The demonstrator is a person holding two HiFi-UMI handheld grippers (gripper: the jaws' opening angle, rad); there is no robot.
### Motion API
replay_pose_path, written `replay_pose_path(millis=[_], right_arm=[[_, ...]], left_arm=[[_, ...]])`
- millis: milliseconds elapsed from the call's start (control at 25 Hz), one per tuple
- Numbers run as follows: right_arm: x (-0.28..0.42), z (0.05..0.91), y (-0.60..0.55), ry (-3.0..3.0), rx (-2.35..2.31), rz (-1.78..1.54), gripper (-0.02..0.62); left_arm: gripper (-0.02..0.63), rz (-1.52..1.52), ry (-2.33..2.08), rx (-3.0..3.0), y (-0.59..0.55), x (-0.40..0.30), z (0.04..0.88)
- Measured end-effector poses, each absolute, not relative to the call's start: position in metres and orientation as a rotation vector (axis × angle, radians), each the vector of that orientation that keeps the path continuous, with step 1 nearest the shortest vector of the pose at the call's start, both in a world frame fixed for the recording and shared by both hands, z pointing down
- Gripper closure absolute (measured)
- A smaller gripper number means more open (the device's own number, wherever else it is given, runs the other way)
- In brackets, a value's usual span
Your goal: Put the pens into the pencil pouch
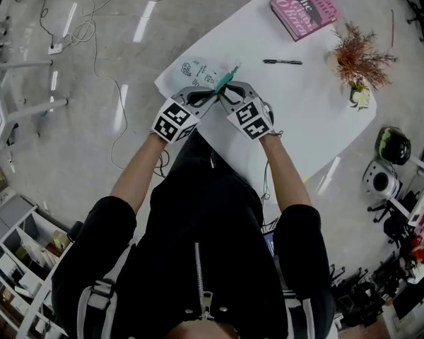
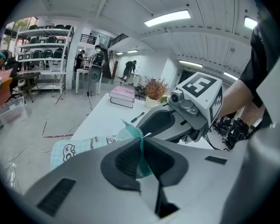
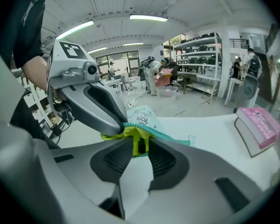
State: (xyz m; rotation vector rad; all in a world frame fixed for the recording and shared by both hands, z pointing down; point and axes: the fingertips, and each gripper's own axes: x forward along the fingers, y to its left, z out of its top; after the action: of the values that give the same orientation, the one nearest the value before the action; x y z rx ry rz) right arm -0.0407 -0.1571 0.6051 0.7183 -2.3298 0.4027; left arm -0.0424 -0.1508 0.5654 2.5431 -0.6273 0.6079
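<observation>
The pale pencil pouch (image 1: 198, 69) with cartoon prints and a teal zip edge lies near the white table's (image 1: 304, 126) left edge. My left gripper (image 1: 213, 94) is shut on the pouch's teal edge (image 2: 141, 139), which stands pinched between its pads. Opposite it, my right gripper (image 1: 225, 90) holds the yellow-green zipper pull (image 3: 139, 139) between its pads, tip to tip with the left one. One black pen (image 1: 283, 62) lies farther out on the table, apart from both grippers. The pouch's inside is hidden.
A pink book (image 1: 304, 9) lies at the far table corner. A dried plant in a small pot (image 1: 357, 58) stands at the right edge. Cables run over the floor at left, and shelves and gear stand around the table.
</observation>
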Motion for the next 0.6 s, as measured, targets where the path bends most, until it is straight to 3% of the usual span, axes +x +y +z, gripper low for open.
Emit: replay_pose_path(millis=[600], right_arm=[[0.041, 0.591, -0.151, -2.322, 0.915, 0.54, 0.448]], left_arm=[[0.565, 0.622, -0.691, 2.499, -0.162, -0.032, 0.578]])
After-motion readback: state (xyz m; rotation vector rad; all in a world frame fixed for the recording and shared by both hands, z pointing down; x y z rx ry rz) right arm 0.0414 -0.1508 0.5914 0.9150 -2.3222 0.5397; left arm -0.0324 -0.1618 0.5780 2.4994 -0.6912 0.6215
